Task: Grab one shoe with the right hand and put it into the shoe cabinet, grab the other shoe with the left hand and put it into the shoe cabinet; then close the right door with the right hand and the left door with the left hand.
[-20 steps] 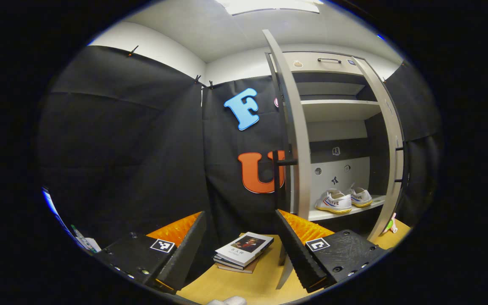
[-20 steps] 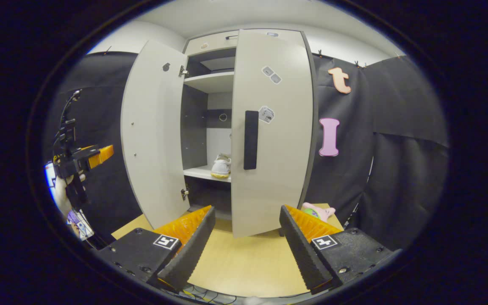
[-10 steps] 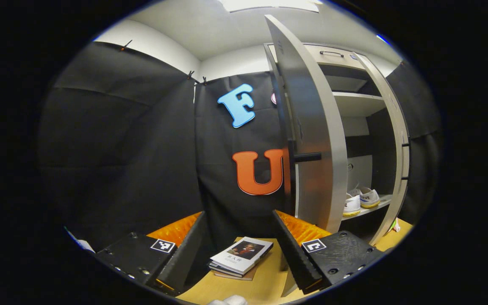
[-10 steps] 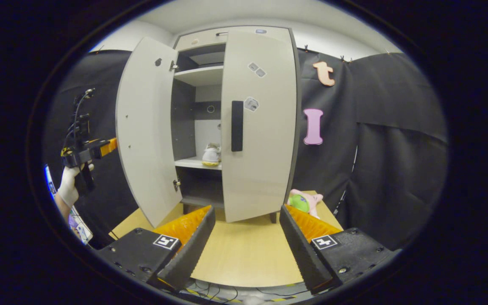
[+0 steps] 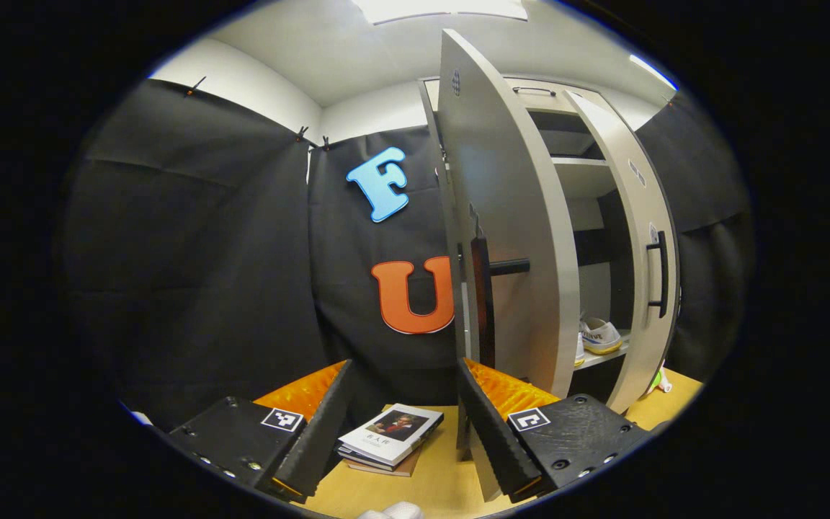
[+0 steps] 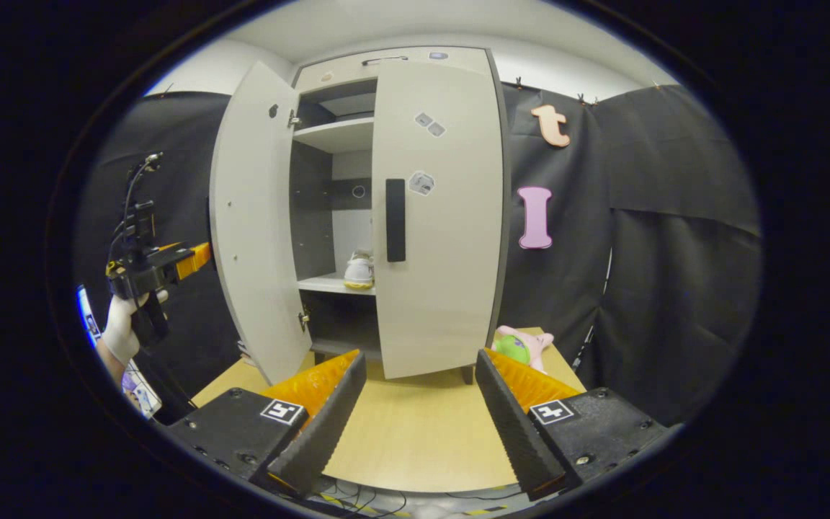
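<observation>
The shoe cabinet (image 6: 400, 61) stands at the back of the wooden table (image 6: 422, 447). Its right door (image 6: 444, 238) looks shut or nearly so, and its left door (image 6: 253, 216) stands open. One white shoe (image 6: 359, 270) shows on the lower shelf through the gap. In the left gripper view that shoe (image 5: 600, 335) sits past the left door (image 5: 516, 238) and its black handle (image 5: 483, 303). My left gripper (image 5: 404, 425) is open and empty, just left of that door. My right gripper (image 6: 415, 418) is open and empty, back from the cabinet. The left gripper (image 6: 163, 263), in a gloved hand, is beside the open door.
A small stack of books (image 5: 390, 436) lies on the table between my left fingers. A pink and green plush toy (image 6: 523, 344) lies by the cabinet's right foot. Cables run along the table's near edge.
The right door has swung from partly open to shut or nearly so, and my right gripper has drawn back from it. My left gripper has shifted, so more of the left door's face shows.
</observation>
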Tool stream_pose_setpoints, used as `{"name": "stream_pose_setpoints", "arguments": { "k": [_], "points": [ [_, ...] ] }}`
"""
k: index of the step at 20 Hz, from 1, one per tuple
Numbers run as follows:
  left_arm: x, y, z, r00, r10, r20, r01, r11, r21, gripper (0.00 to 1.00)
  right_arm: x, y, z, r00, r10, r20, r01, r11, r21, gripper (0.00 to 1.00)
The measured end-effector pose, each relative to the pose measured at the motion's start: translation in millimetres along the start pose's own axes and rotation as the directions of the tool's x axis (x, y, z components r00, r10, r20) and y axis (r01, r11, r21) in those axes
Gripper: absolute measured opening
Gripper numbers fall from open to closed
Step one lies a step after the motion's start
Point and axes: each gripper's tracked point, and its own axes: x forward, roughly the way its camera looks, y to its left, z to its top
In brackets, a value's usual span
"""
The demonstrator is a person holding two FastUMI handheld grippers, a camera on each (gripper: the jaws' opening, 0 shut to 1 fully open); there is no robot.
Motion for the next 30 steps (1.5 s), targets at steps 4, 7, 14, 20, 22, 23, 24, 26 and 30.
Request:
{"name": "stream_pose_setpoints", "arguments": {
  "k": [4,7,14,20,22,23,24,26,30],
  "points": [
    [0.9,-34.2,3.5,1.000,-0.021,0.008,0.021,1.000,0.013,0.88,0.9,-12.4,1.2,1.000,0.015,-0.002,-0.015,1.000,0.002,0.99],
    [4.5,-67.5,5.7,0.998,-0.060,0.010,0.060,0.998,0.011,0.88,3.0,-19.6,4.6,0.999,0.032,-0.002,-0.032,0.999,0.000,0.99],
    [-4.4,-115.6,2.1,0.993,-0.111,-0.047,0.110,0.994,-0.025,1.00,4.4,-34.3,9.7,0.998,0.059,0.016,-0.059,0.998,0.005,0.99],
    [-41.0,-138.4,-3.3,0.983,-0.159,-0.095,0.157,0.987,-0.031,0.96,5.1,-34.1,18.0,0.996,0.068,0.050,-0.069,0.997,0.018,0.98],
    [-58.7,-147.3,-2.9,0.976,-0.192,-0.106,0.186,0.981,-0.063,0.96,7.2,-33.0,23.1,0.996,0.064,0.067,-0.065,0.998,0.015,0.99],
    [-65.1,-145.9,-2.4,0.975,-0.193,-0.109,0.187,0.980,-0.060,0.96,8.2,-32.7,23.8,0.996,0.063,0.070,-0.063,0.998,0.010,0.99],
    [-72.9,-144.6,-0.8,0.975,-0.191,-0.110,0.186,0.981,-0.050,0.96,8.2,-32.1,24.6,0.995,0.062,0.072,-0.063,0.998,0.011,0.99],
    [-89.6,-142.7,3.0,0.977,-0.186,-0.104,0.183,0.982,-0.039,0.96,6.5,-29.4,25.8,0.995,0.066,0.080,-0.068,0.997,0.021,0.99],
    [-116.2,-138.8,6.4,0.978,-0.188,-0.095,0.187,0.982,-0.014,0.96,7.8,-28.1,30.1,0.994,0.066,0.089,-0.068,0.998,0.016,0.99]
  ]
}}
